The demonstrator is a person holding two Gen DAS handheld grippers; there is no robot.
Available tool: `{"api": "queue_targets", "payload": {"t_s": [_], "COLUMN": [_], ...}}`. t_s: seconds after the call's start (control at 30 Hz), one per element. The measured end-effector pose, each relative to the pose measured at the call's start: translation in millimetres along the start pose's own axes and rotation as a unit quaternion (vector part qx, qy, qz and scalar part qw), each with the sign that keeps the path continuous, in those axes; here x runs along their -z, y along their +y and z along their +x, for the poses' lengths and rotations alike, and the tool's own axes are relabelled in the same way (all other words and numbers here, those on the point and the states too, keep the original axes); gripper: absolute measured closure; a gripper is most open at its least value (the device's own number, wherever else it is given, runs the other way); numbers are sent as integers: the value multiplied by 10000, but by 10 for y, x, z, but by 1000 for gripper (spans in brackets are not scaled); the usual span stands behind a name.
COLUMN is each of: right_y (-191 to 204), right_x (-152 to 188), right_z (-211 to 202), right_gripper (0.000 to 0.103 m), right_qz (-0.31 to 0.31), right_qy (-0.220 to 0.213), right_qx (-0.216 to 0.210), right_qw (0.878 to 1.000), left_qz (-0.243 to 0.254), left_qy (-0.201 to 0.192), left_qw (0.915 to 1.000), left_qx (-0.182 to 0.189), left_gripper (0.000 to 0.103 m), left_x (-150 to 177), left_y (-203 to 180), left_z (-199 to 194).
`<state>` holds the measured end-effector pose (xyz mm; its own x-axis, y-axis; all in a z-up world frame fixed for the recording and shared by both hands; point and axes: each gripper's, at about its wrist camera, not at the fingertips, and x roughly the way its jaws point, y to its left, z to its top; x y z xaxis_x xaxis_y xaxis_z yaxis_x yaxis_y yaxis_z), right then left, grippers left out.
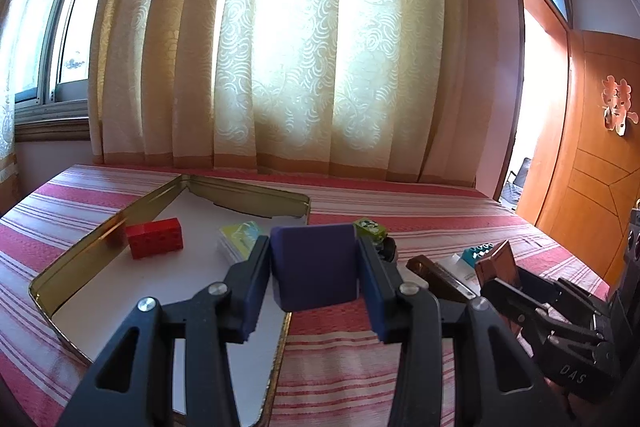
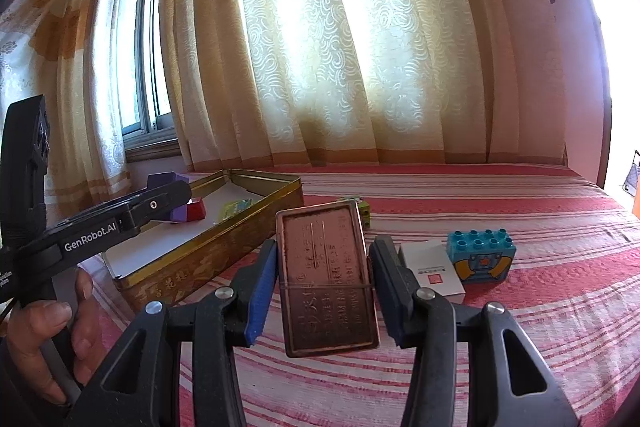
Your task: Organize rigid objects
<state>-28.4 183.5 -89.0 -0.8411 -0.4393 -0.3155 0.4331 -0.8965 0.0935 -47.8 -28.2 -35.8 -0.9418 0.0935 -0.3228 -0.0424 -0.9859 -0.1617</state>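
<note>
1. left wrist view: the left gripper [image 1: 316,267] grasps a purple block [image 1: 314,267], both pads pressed to its sides, holding it over the near right edge of the tin [image 1: 100,247].
2. the tin is a shallow gold tray with a white floor, lying on the striped cloth [image 1: 340,367].
3. inside the tin lie a red brick [image 1: 155,238], near the left wall, and a yellow-green packet [image 1: 240,235], just right of the brick.
4. just right of the tin, on the cloth, sits a green toy [image 1: 370,229], partly hidden behind the gripper finger.
5. further right of the tin the right gripper [image 1: 496,271] clamps a copper plate [image 1: 498,263]; a blue brick [image 1: 478,253] shows just behind it.
6. right wrist view: the right gripper [image 2: 326,283] grips the copper plate [image 2: 326,279] by its long edges, tilted, above the cloth [image 2: 520,339] right of the tin [image 2: 200,247].
7. the left gripper [image 2: 172,195] reaches over the tin from the left with the purple block [image 2: 168,181] in it; a hand [image 2: 48,339] holds its handle.
8. the red brick [image 2: 197,211] and the packet [image 2: 237,207] lie in the tin.
9. well right of the tin sit a white card [image 2: 432,267] and, touching it, the blue brick [image 2: 480,255].
10. the green toy [image 2: 364,209] peeks out behind the plate, near the tin's right corner.
</note>
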Motion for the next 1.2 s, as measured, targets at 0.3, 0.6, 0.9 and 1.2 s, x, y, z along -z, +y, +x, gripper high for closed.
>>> {"api": "queue_targets", "payload": {"t_s": [0.3, 0.6, 0.9, 1.2], "right_y": [117, 265, 476, 824], "right_x": [-17, -70, -125, -455], "right_z": [74, 206, 440, 799], "right_gripper": [54, 54, 54, 54], "right_qz": [4, -66, -162, -553], "right_qy": [80, 209, 728, 959], "right_qx": [-218, -471, -843, -1156], "right_qw": [9997, 9986, 9936, 9871], "left_qz": [-47, -126, -111, -180], "left_qy": [-18, 5, 172, 657], "left_qw": [10000, 9998, 9993, 9965], "left_qx": [-44, -154, -307, -493], "left_gripper": [60, 60, 61, 60], "left_x": [-12, -17, -73, -259], "left_y": [80, 255, 478, 804], "left_z": [-26, -60, -64, 107]}}
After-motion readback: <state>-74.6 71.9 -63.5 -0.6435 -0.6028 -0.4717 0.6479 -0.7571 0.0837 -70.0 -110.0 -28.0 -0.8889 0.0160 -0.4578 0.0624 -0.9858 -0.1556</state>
